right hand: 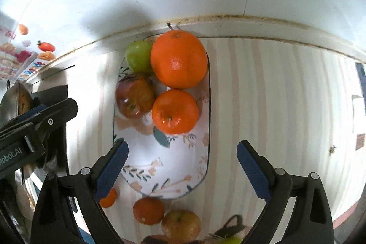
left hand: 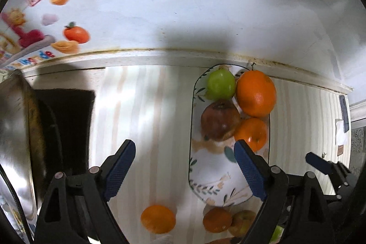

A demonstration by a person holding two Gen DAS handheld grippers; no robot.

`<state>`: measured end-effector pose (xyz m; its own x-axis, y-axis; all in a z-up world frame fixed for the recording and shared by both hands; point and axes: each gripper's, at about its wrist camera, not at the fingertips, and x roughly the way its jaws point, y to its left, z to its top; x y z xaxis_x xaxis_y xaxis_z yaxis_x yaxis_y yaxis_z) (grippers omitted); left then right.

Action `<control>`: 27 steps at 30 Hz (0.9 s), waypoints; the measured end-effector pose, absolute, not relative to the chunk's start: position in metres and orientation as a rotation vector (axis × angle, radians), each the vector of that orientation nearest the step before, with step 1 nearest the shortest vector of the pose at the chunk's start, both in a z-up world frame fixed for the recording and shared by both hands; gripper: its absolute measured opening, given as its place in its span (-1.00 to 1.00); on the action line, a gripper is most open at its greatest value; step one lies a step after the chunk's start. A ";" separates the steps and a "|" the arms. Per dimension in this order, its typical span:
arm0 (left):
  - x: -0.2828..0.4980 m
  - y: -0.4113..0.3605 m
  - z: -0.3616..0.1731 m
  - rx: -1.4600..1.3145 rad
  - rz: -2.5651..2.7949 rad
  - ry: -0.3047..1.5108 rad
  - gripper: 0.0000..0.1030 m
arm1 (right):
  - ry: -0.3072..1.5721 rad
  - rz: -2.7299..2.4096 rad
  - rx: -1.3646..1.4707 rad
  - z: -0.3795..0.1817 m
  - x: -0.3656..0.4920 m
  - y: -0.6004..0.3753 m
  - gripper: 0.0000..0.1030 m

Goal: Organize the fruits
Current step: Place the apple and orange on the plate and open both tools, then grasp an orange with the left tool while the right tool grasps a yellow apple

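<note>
Left gripper point(left hand: 184, 153): jaws spread wide, nothing between the blue pads point(left hand: 120, 169), pointing forward and down.
Right gripper point(right hand: 182, 153): jaws spread wide, empty, angled forward and down.
Relation: side by side, close; each shows at the edge of the other's view.
</note>
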<state>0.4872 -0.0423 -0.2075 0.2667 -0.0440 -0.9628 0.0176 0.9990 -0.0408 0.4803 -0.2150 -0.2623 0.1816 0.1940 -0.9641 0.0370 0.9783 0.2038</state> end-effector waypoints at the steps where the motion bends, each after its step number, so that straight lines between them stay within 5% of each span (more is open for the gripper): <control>1: 0.481 -0.040 -0.205 -0.024 -0.040 1.298 0.71 | 1.375 0.107 0.187 -0.256 0.475 -0.214 0.90; 27: 0.342 -0.005 -0.138 -0.066 -0.109 1.170 0.71 | 1.232 0.126 0.219 -0.156 0.339 -0.223 0.90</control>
<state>0.3421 -0.0048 -0.1377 0.3855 -0.1196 -0.9149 0.0511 0.9928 -0.1082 0.3393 -0.2231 -0.1556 0.3287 0.2130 -0.9201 0.0229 0.9722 0.2332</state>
